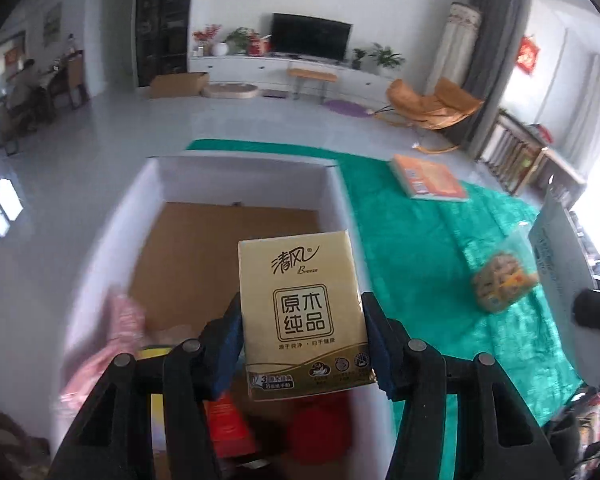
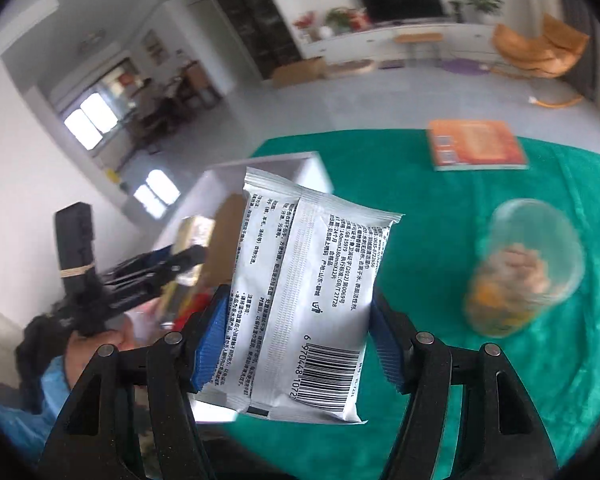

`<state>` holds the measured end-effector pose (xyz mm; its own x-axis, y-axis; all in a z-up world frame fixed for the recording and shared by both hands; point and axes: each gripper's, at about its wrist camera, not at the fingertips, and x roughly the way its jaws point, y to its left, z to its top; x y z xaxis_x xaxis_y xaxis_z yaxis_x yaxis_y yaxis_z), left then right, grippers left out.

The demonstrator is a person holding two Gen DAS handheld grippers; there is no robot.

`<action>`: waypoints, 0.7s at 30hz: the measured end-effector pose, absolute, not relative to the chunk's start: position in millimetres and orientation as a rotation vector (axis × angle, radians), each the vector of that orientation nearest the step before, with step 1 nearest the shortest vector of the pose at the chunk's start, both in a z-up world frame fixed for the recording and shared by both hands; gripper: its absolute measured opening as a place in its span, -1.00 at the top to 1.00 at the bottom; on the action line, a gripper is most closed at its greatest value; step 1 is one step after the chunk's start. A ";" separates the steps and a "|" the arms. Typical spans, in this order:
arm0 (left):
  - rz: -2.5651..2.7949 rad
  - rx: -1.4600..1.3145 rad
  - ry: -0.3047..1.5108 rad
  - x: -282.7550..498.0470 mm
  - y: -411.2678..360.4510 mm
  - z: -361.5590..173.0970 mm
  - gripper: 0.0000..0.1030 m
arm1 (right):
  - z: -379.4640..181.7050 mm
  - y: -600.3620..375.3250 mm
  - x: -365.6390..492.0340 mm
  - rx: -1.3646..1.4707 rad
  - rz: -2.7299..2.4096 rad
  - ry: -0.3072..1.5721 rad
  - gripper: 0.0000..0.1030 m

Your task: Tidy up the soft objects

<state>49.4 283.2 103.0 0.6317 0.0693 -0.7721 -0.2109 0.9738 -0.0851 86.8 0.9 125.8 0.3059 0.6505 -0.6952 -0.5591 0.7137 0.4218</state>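
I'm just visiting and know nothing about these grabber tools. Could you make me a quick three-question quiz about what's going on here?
1. True or false: the left gripper grips a gold tissue pack.
2. What does the right gripper hold? A) an orange book B) a silver wipes packet C) a clear jar
3. What colour is the cloth beside the white box?

Key: 1 true; 2 B; 3 green.

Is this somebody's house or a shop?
Most likely a home's living room: a television on a long white cabinet, potted plants beside it, and an orange lounge chair.
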 end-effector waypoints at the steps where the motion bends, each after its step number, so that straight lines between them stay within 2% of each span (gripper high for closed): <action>1: 0.241 -0.130 0.893 39.5 295.2 100.8 -0.21 | 121.2 30.2 80.6 0.105 0.859 0.989 -0.34; 2: 0.302 -0.096 0.908 32.2 303.8 97.3 -0.48 | 113.9 58.4 74.3 0.087 0.906 1.011 -0.38; 3: 0.356 -0.069 0.924 25.1 311.5 93.3 -0.63 | 105.4 80.8 69.2 0.069 0.932 1.043 -0.42; 4: 0.401 -0.049 0.933 18.3 317.4 89.7 -0.81 | 95.4 97.2 64.3 0.065 0.948 1.069 -0.54; 7: 0.478 -0.014 0.921 2.1 319.4 85.6 -0.81 | 76.6 122.5 51.1 0.037 0.977 1.105 -0.57; 9: 0.498 -0.021 0.886 -6.0 315.0 88.0 -0.81 | 79.5 121.6 42.3 -0.041 0.931 1.060 -0.57; 13: 0.595 -0.053 0.776 -29.0 296.4 106.3 -0.83 | 102.5 105.4 28.0 -0.184 0.789 0.898 -0.57; 17: 0.568 -0.200 0.731 -51.4 296.6 115.1 -0.84 | 129.0 94.0 21.0 -0.198 0.669 0.698 -0.57; 19: 0.523 -0.247 0.737 -55.5 293.4 113.0 -0.85 | 122.7 96.7 23.2 -0.171 0.717 0.769 -0.71; 21: 0.535 -0.222 0.784 -54.1 288.4 107.9 -0.85 | 109.3 104.9 29.3 -0.183 0.748 0.894 -0.68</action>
<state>-54.1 288.4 107.9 0.5846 0.3734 -0.7202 -0.5344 0.8452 0.0044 29.3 104.9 109.3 0.3961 0.5135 -0.7612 -0.6589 0.7363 0.1538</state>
